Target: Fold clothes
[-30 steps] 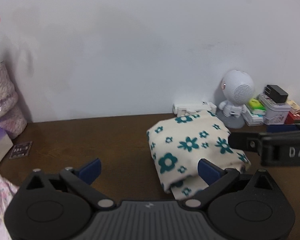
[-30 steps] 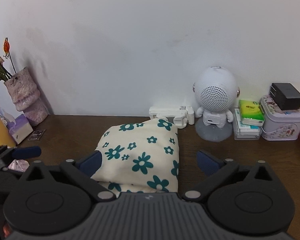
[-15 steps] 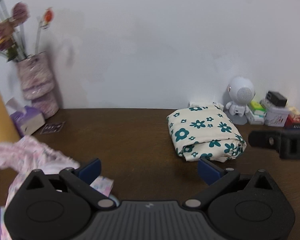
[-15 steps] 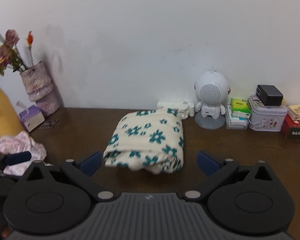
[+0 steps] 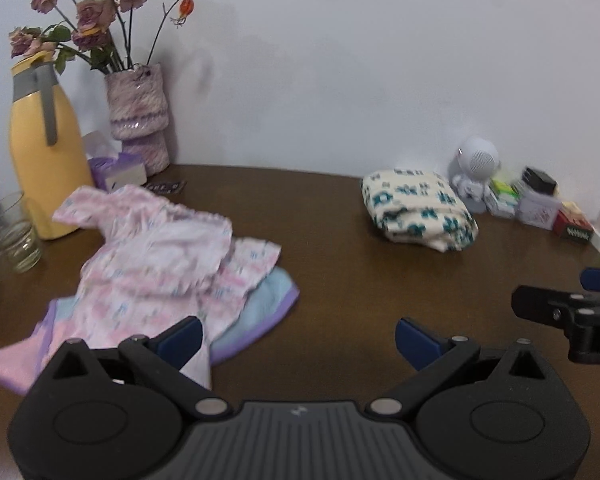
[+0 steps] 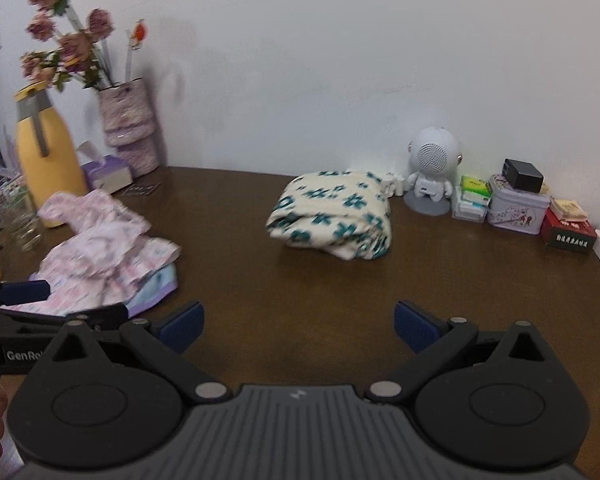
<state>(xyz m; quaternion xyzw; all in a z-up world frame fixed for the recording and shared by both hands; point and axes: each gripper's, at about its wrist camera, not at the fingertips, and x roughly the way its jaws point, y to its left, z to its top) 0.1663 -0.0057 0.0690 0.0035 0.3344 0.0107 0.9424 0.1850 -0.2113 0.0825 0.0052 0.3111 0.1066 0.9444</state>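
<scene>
Dark brown wooden surface (image 5: 332,280) pushed up against a plain white wall (image 5: 340,60), pretty cluttered round the edges. Far left there's a yellow jug (image 5: 44,168) with a grey handle, a purple-ish vase (image 5: 138,116) of dried roses, a tissue box (image 5: 118,170) and a clear glass (image 5: 18,236). Far right by the wall sits a little white robot-shaped speaker (image 6: 434,168), then a pile of small boxes, a floral tin (image 6: 518,210) with a black block on top, and a red box (image 6: 568,232).

Clothes-wise, the cream garment with teal flowers (image 6: 334,216) is already folded into a chunky bundle, sitting far right of centre, just in front of the speaker. On the left is the unfolded stuff: a pink patterned garment (image 5: 156,264) lying crumpled and spread out, on top of a light blue piece with purple trim (image 5: 268,308) that pokes out at its right edge. Both views are a bit blurry so I can't make out the print.

The left claw (image 5: 298,338) is spread wide with nothing in it, hovering near the pink pile, its left finger over the near edge of the cloth. The right claw (image 6: 298,322) is also wide and empty, over bare wood, near side of the folded bundle.
</scene>
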